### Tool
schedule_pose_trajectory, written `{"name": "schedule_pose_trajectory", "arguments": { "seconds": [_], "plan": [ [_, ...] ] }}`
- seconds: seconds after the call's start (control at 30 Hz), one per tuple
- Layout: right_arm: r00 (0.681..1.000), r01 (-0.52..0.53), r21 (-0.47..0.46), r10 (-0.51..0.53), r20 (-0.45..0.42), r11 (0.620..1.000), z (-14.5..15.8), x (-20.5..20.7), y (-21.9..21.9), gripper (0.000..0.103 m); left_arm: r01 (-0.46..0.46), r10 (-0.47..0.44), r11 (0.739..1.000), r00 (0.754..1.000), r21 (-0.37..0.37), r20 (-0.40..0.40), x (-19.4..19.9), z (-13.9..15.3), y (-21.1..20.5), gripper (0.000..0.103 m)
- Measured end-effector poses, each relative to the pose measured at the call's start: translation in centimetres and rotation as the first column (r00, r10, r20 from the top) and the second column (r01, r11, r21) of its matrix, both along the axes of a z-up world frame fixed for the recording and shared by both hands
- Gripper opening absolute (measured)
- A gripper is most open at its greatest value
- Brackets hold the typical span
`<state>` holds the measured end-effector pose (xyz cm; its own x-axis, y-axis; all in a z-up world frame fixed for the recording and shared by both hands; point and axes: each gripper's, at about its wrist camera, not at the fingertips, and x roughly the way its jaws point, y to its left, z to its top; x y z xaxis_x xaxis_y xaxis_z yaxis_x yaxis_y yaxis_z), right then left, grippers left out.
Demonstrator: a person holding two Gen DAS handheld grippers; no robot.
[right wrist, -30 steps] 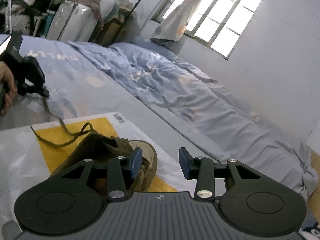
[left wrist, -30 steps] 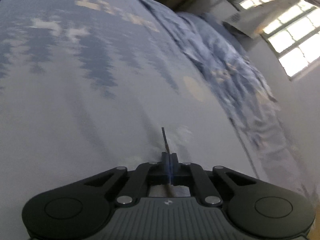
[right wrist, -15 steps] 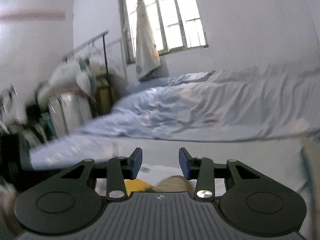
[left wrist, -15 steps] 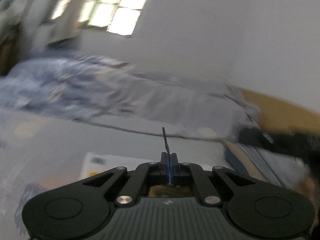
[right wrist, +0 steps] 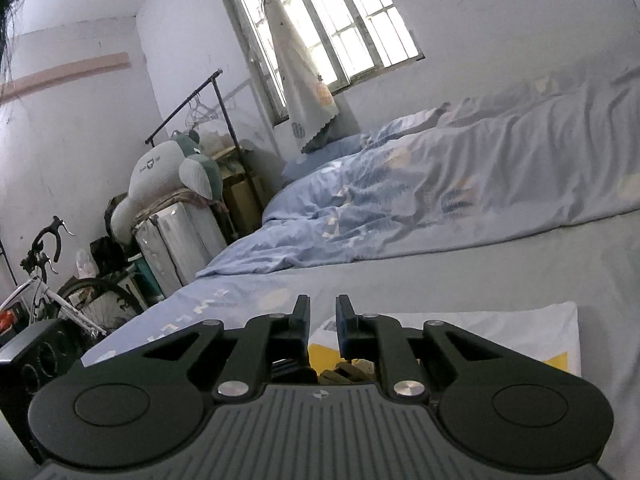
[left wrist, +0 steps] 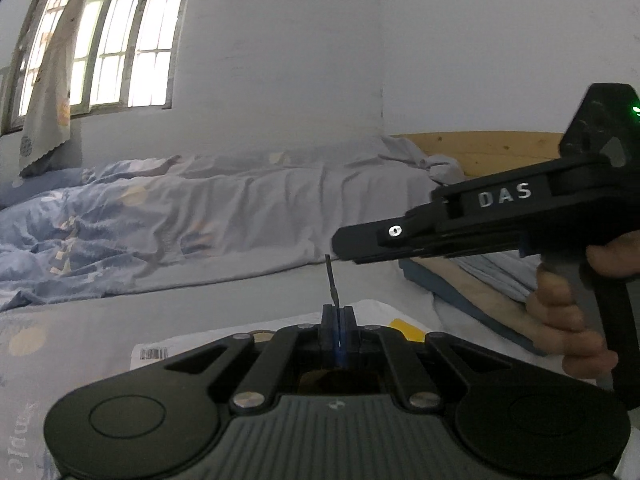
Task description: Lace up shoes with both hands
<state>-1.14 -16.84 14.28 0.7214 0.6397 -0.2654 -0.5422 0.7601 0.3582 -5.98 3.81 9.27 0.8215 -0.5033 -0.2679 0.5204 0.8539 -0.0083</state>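
Observation:
My left gripper [left wrist: 338, 316] is shut on the dark shoelace; its stiff tip [left wrist: 331, 280] sticks up from between the pads. In the left wrist view my right gripper [left wrist: 340, 245] comes in from the right, held by a hand [left wrist: 568, 320], and its nose is just above the lace tip. From its own camera the right gripper [right wrist: 322, 316] has a narrow gap and its jaws are closing, with nothing visible between them. Only a sliver of the brown shoe [right wrist: 352, 370] shows under its fingers, on a white and yellow bag [right wrist: 520, 332].
The bag lies on a bed with a pale blue sheet [right wrist: 480, 276] and a rumpled duvet [right wrist: 400, 200] behind it. A wooden headboard [left wrist: 480, 148] stands at the right. Beyond the bed are a bicycle [right wrist: 52, 296], a clothes rail and a plush toy [right wrist: 168, 176].
Both grippers rolled and swung from the bed surface toward the wall and window. The right jaws narrowed. The right gripper now sits close above the lace tip held by the left.

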Motion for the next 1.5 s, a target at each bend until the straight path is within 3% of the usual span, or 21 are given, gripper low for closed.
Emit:
{"name": "schedule_pose_trajectory", "arguments": {
  "seconds": [0.13, 0.33, 0.43, 0.57, 0.8, 0.97, 1.5],
  "plan": [
    [1.0, -0.007, 0.008, 0.007, -0.011, 1.0, -0.3, 0.0, 0.1, 0.022, 0.02, -0.02, 1.0, 1.0, 0.011, 0.003, -0.2, 0.0, -0.3, 0.0],
    [1.0, -0.018, 0.011, 0.018, -0.026, 1.0, -0.6, 0.1, 0.4, 0.022, 0.03, -0.03, 0.999, 0.999, 0.011, 0.013, -0.3, 0.2, -0.4, 0.0],
    [0.999, -0.016, 0.01, 0.017, -0.031, 1.0, -0.6, 0.2, 0.5, 0.008, 0.03, -0.03, 1.0, 0.999, 0.004, 0.012, -0.4, 0.2, -0.3, 0.0],
    [0.999, -0.019, 0.014, 0.02, -0.051, 1.0, -0.6, 0.2, 0.6, 0.003, 0.033, -0.033, 0.999, 0.999, -0.014, 0.003, -0.4, 0.4, -0.1, 0.0],
    [0.998, -0.037, 0.042, 0.039, -0.048, 0.998, -0.2, -0.1, 0.6, 0.002, 0.022, -0.022, 0.999, 1.0, -0.042, -0.004, -0.3, 0.7, 0.3, 0.003],
    [0.998, -0.048, 0.04, 0.049, -0.044, 0.998, -0.1, -0.3, 0.8, 0.002, 0.019, -0.019, 0.999, 1.0, -0.043, 0.006, -0.5, 0.8, 0.3, 0.011],
    [0.997, -0.059, 0.029, 0.06, -0.045, 0.998, -0.3, -0.6, 1.1, 0.002, 0.022, -0.021, 0.997, 1.0, -0.075, 0.009, -0.6, 1.3, 0.5, 0.008]
  ]
}}
